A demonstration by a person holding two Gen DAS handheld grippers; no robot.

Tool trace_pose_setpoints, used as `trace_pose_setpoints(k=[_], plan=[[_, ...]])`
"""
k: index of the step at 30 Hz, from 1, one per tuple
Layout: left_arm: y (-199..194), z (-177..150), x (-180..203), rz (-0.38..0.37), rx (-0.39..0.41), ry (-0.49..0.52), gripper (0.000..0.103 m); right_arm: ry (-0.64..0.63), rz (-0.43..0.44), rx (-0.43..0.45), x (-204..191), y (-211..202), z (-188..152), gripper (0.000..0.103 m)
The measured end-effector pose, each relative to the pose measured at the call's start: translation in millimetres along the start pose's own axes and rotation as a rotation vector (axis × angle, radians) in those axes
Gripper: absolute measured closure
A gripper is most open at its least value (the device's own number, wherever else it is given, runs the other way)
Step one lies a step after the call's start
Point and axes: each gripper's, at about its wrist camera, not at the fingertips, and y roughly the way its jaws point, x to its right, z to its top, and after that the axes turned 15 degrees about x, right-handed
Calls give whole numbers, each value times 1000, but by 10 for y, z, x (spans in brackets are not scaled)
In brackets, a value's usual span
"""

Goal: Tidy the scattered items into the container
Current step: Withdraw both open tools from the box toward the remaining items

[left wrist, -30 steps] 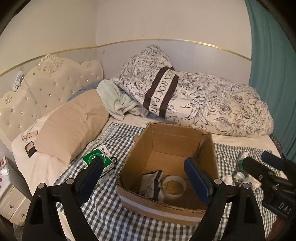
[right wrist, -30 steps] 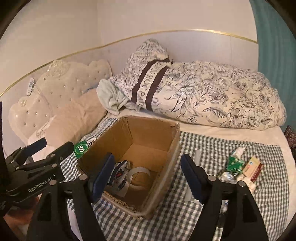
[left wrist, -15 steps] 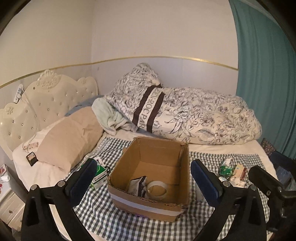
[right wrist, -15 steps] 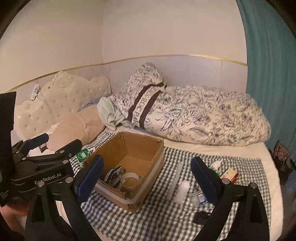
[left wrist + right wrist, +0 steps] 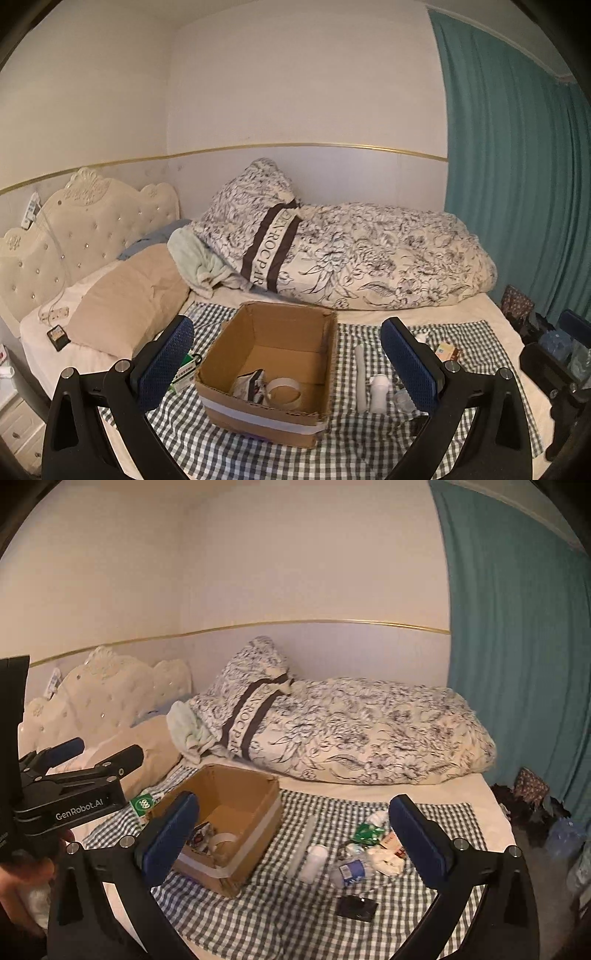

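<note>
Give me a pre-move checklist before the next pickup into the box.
1. Left gripper open and empty: ok.
2. Right gripper open and empty: ok.
3. Cardboard box upright, top open, with room beside the tape roll: ok.
4. White bottle lying unobstructed on the checked cloth: ok.
5. Green packet separate from the pile around it: cannot tell.
6. All items in the box: not ok; the green carton left of the box and the black packet are still out.
</note>
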Motion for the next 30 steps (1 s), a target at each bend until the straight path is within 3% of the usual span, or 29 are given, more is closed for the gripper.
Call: trace_pose_setpoints(k=[16, 30], plan=[[-59, 111, 312, -75, 11, 34, 0, 46, -153, 0, 745, -279, 104, 0], [193, -68, 646, -131, -47, 73, 0, 71, -213, -85, 1191, -145, -164, 0]])
